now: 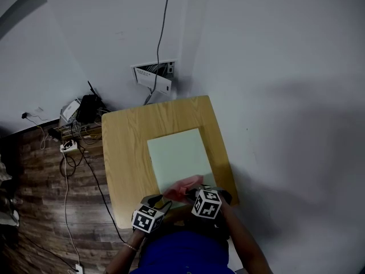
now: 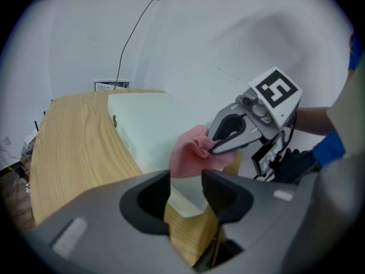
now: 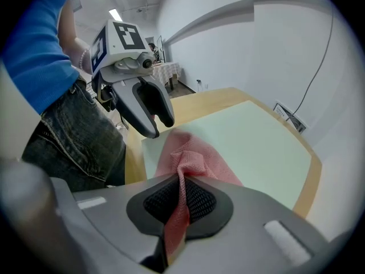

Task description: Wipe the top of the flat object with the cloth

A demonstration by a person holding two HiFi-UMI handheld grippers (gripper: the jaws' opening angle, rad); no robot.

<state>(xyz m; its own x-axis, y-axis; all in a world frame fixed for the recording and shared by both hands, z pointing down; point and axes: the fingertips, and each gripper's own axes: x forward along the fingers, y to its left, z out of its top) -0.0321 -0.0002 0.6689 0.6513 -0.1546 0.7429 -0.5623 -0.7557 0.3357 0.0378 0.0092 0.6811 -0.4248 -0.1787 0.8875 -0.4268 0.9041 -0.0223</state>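
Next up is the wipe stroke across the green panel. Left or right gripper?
Right. The right gripper is shut on the pink cloth, which lies on the near edge of the flat panel. The left gripper is open, grips nothing, and sits short of the panel.

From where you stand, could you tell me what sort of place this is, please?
Likely a lab or office corner, not a home: a small wooden table against bare white walls, a power strip and loose cables on the floor, ceiling strip lights.
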